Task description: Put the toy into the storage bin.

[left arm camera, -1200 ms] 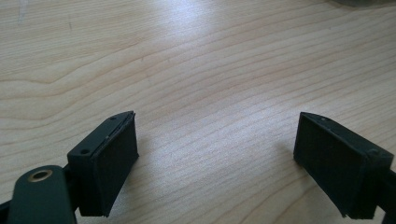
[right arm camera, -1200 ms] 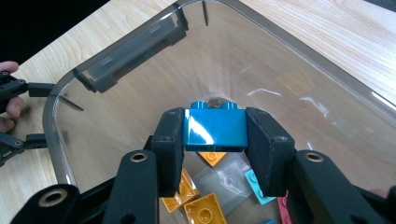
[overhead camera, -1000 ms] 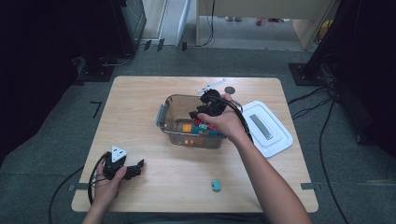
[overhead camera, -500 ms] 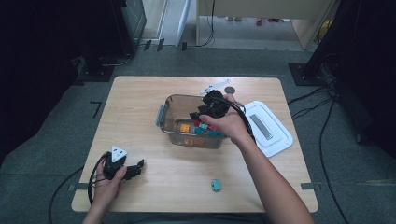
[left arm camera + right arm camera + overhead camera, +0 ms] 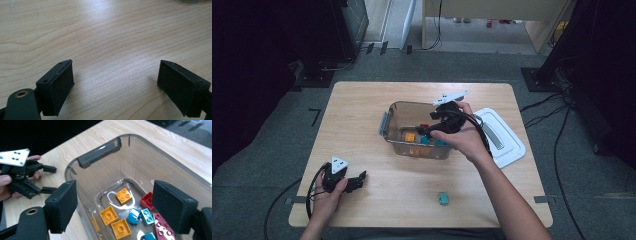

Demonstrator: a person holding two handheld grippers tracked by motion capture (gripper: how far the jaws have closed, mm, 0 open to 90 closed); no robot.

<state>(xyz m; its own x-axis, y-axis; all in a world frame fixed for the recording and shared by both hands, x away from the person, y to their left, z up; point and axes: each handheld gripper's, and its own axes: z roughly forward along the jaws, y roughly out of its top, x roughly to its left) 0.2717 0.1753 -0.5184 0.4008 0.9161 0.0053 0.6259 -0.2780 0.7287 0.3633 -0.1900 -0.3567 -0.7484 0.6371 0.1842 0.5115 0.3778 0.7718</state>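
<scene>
A clear plastic bin stands mid-table and holds several bricks: orange ones, a red one, teal and blue ones, and a dark pink plate. My right gripper hangs over the bin's right half, tilted down into it; its jaws stand open with nothing between them. One teal brick lies loose on the table in front of the bin. Near the front left corner my left gripper rests low, open over bare wood.
A white lid lies flat right of the bin, under my right forearm. The wooden table is bordered by grey floor, with dark equipment beyond the far edge and cables at the right. The bin has a grey handle on its left end.
My right gripper has drifted slightly to the right above the bin. The left gripper and the loose teal brick have stayed put.
</scene>
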